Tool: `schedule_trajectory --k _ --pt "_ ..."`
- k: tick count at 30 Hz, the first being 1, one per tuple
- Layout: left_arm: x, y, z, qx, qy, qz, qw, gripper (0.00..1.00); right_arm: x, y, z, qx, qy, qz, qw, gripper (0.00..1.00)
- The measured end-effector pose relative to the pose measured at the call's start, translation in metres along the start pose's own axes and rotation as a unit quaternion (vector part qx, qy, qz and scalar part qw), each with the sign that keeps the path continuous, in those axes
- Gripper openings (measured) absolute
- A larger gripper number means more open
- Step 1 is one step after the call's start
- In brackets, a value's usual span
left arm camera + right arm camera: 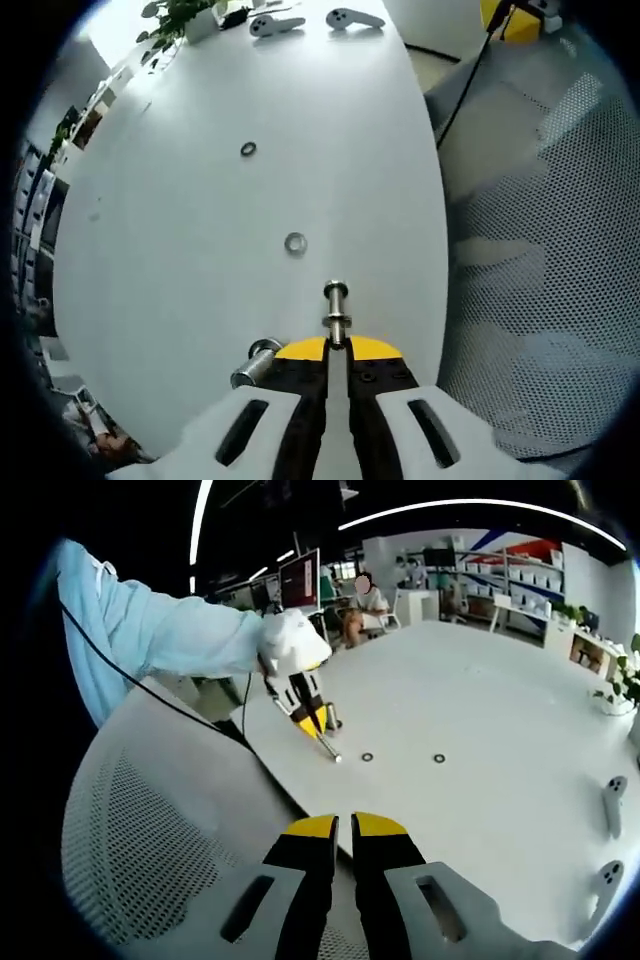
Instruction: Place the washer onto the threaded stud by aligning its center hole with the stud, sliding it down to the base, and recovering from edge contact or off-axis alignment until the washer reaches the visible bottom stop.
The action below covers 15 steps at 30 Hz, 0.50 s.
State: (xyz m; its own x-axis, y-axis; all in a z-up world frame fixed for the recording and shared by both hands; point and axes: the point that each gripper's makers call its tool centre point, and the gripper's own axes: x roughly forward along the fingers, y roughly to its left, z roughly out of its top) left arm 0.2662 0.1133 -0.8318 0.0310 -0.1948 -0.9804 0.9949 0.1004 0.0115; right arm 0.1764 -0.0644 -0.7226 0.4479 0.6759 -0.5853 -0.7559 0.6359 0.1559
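A washer (295, 243) lies flat on the white table (200, 260), a little beyond the threaded stud (336, 312), which the left gripper (337, 350) clamps between closed jaws. A second washer (248, 149) lies farther off. The right gripper (345, 827) hovers above a mesh chair (150, 850), jaws almost together, empty.

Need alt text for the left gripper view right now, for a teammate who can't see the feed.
The left gripper is shut on a threaded stud that points out over a white table. Two washers lie flat on the table ahead, the nearer washer and the farther washer, and a second metal bolt lies beside the jaws.
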Motion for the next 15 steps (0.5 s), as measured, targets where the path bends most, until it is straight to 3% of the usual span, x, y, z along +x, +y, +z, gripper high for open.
schedule_trajectory --k 15 --pt "0.002 -0.002 0.035 0.035 0.09 -0.022 0.995 0.03 0.0 0.009 0.008 -0.007 -0.026 0.027 0.9993 0.08"
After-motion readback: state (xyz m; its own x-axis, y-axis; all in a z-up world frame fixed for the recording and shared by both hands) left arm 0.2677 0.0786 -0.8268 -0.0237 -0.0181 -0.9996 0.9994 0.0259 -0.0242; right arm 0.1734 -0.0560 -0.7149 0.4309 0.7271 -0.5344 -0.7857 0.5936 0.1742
